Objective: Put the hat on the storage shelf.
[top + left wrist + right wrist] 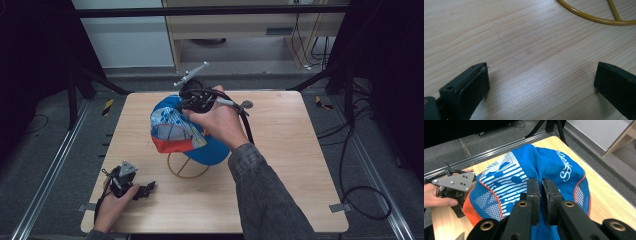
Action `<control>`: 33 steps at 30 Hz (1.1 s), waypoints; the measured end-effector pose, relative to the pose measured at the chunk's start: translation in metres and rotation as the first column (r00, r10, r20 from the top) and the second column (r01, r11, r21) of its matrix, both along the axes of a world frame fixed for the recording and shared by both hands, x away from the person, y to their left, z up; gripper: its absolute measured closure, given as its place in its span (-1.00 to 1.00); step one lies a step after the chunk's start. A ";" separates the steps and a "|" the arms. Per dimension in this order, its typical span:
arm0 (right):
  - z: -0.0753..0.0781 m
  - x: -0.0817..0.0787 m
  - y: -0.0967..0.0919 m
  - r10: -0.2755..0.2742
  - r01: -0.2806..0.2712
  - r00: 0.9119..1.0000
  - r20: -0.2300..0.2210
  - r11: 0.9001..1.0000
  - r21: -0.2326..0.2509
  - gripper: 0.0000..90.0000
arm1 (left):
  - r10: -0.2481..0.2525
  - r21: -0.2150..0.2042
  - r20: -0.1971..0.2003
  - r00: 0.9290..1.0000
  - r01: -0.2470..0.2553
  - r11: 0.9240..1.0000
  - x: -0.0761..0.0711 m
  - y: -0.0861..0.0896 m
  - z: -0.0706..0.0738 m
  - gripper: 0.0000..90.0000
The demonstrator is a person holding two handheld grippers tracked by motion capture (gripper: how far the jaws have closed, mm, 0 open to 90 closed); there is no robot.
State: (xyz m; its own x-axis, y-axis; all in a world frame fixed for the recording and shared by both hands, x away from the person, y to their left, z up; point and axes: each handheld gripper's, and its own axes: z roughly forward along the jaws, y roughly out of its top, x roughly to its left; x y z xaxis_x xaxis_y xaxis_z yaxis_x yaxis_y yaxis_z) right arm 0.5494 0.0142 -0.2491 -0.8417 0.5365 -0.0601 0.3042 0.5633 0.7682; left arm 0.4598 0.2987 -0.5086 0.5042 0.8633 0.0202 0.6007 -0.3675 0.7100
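A blue cap [182,131] with white stripes and an orange brim edge sits over a yellow wire stand [186,168] in the middle of the table. My right gripper [192,102] is at the cap's far top side, its jaws shut on a fold of the blue cap [541,165] fabric, the right gripper [541,185] jaws almost touching. My left gripper [149,189] rests low near the table's front left corner, pointing right toward the stand. The left gripper [541,82] is open over bare wood, with the stand's yellow ring [594,17] ahead of it.
The wooden table [280,165] has free room on its right half and along the front. Black cables [350,165] lie on the floor to the right. Tripod legs [90,80] and a cabinet stand beyond the far edge.
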 end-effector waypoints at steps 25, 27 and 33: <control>0.005 -0.006 -0.006 -0.047 0.047 0.999 0.012 0.998 0.031 -0.15 | 0.000 0.000 0.000 1.000 0.000 1.000 0.000 0.000 0.000 -1.00; 0.005 -0.008 -0.008 -0.049 0.048 0.999 0.014 0.998 0.033 -0.29 | 0.000 0.001 0.000 1.000 0.000 1.000 0.000 0.000 0.000 -1.00; 0.005 -0.014 -0.016 -0.064 0.063 0.998 0.025 0.997 0.042 -0.64 | 0.001 -0.002 0.004 1.000 -0.001 1.000 0.000 0.000 0.000 -1.00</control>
